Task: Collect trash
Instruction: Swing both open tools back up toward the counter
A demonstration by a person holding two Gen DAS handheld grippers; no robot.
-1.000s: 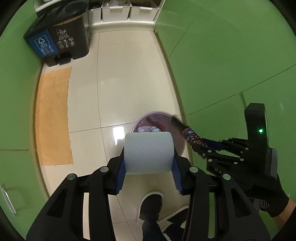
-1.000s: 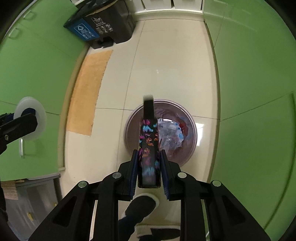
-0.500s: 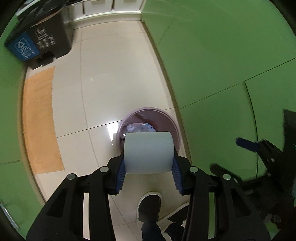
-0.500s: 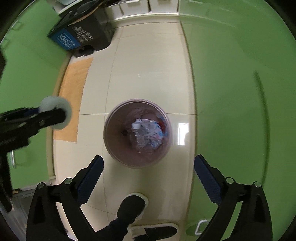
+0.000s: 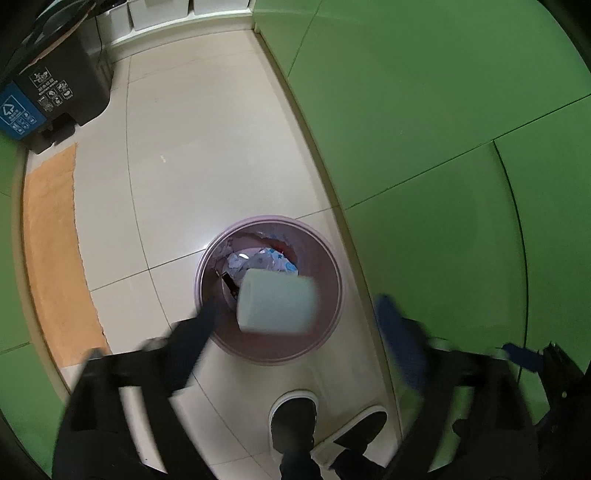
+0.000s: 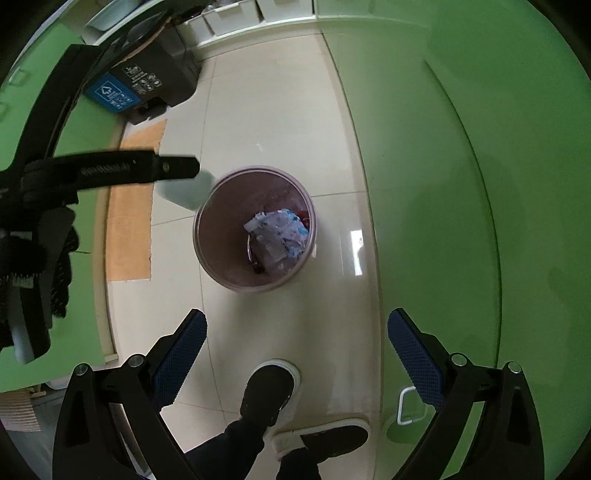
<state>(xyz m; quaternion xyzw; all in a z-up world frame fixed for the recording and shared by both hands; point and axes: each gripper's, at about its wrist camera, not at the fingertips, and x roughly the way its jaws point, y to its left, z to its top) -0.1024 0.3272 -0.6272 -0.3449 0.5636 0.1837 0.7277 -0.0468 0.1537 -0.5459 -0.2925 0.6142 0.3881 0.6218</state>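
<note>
A white paper roll (image 5: 277, 306) hangs blurred in the air over the round pink bin (image 5: 341, 291), free of both pads. My left gripper (image 5: 297, 310) is just above it and its jaws are opening, wide apart on either side of the roll. In the right wrist view the roll (image 6: 184, 192) shows pale behind a left finger (image 6: 147, 170), beside the bin (image 6: 199, 229). Crumpled printed wrappers (image 6: 280, 236) lie inside the bin. My right gripper (image 6: 295, 317) stands open with nothing in it, nearer than the bin and above the floor.
A dark sorting bin with a blue label (image 5: 55, 92) stands at the far left beside an orange mat (image 5: 51, 258). Green cabinet fronts (image 5: 443, 129) line the right side. The person's two shoes (image 5: 293, 421) stand just below the pink bin. White crates (image 5: 162, 14) sit at the back.
The right gripper let go of a dark patterned item over the bin and opened wide. The left gripper moved over the bin, then opened, and the paper roll has left its pads.
</note>
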